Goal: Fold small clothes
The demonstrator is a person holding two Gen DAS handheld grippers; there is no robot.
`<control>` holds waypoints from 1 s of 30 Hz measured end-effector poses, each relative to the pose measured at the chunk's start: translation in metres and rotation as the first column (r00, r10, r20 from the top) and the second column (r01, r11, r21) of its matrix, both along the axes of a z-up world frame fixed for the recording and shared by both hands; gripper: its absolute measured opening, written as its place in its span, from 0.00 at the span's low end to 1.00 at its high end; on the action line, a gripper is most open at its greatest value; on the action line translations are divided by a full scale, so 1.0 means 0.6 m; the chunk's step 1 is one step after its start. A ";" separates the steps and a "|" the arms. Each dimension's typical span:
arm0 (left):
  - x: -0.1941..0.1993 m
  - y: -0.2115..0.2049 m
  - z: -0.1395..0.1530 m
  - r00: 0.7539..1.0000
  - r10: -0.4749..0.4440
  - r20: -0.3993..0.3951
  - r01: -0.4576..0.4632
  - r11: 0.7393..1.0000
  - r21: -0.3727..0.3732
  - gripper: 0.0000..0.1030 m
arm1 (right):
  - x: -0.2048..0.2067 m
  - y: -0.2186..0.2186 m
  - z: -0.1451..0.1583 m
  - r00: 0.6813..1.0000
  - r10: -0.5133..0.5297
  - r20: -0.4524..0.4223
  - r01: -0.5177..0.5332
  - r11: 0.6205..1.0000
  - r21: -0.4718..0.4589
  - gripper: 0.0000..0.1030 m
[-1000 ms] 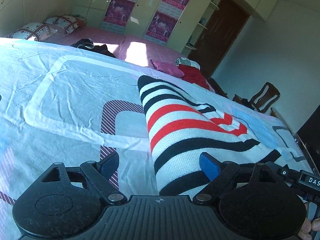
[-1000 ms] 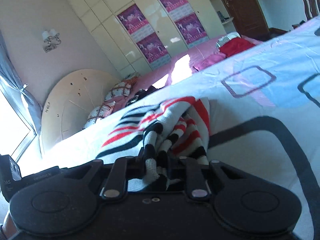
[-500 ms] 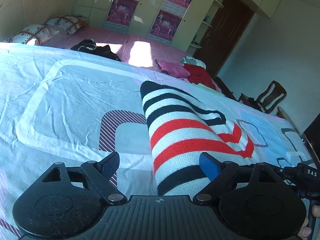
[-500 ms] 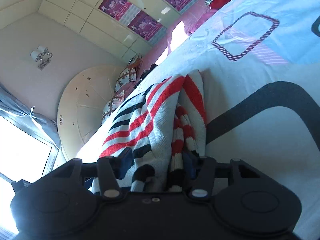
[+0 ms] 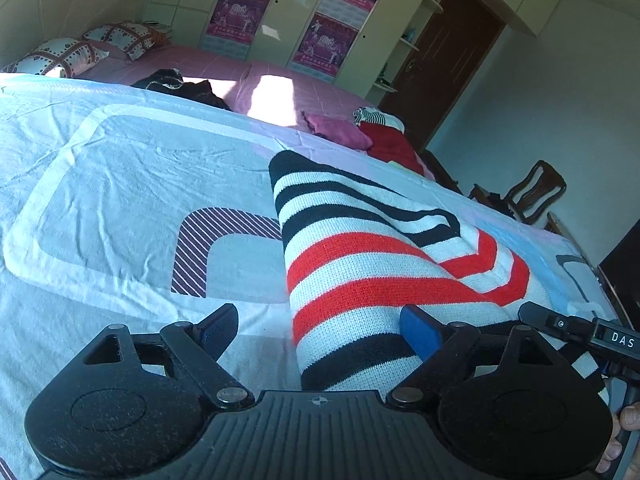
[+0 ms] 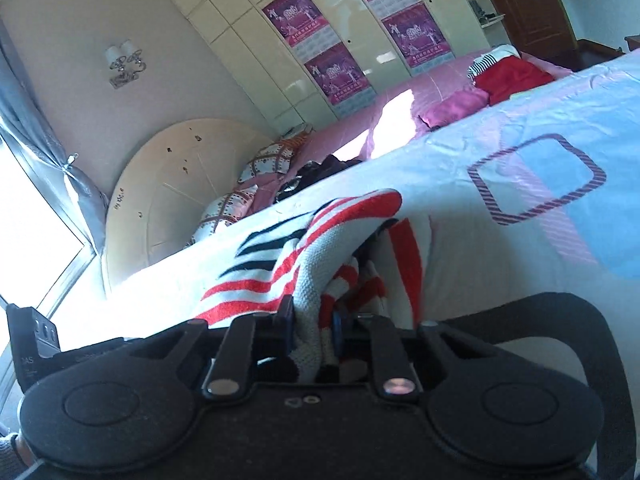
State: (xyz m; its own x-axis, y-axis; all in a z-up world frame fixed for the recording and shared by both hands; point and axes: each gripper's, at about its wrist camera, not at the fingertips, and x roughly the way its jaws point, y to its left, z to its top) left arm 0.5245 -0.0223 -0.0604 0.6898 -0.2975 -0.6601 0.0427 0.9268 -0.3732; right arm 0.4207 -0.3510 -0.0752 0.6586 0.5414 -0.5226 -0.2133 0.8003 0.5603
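Observation:
A knit sweater (image 5: 380, 264) with white, black and red stripes lies on the pale patterned bedsheet (image 5: 120, 200), its right side folded over. My left gripper (image 5: 320, 320) is open just above the sweater's near end, with the blue right finger (image 5: 418, 330) over the knit and the left finger over bare sheet. In the right wrist view my right gripper (image 6: 311, 316) has a bunched fold of the sweater (image 6: 320, 248) between its jaws, which are closing on it, and the pads press the knit. The right gripper's body (image 5: 580, 332) shows at the sweater's right edge.
Beyond the sheet lies a pink bed (image 5: 224, 64) with patterned pillows (image 5: 60, 56), a dark garment (image 5: 180, 86), and pink (image 5: 340, 132) and red clothes (image 5: 392, 144). A wooden chair (image 5: 532, 192) and brown door (image 5: 444, 68) stand at the right, and a wardrobe with posters (image 5: 280, 12) stands behind.
My right gripper's jaws spread briefly around the sweater fold and have closed on it again, and its view tilted and swung back. The left gripper stayed open and shifted slightly along the sweater.

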 end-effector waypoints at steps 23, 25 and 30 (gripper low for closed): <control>0.039 -0.019 0.006 1.000 0.005 -0.026 -0.003 0.999 0.053 0.85 | 0.081 -0.058 -0.050 0.993 -0.077 -0.090 0.093 0.978 0.186 0.29; 0.041 -0.016 -0.004 0.999 0.004 -0.040 -0.004 1.000 0.021 0.85 | 0.096 -0.055 -0.053 0.993 -0.081 -0.081 0.094 0.980 0.177 0.29; 0.045 -0.016 0.001 1.000 0.011 -0.021 -0.010 1.000 0.022 0.85 | 0.115 -0.037 -0.051 0.998 -0.061 -0.024 0.062 0.995 0.080 0.28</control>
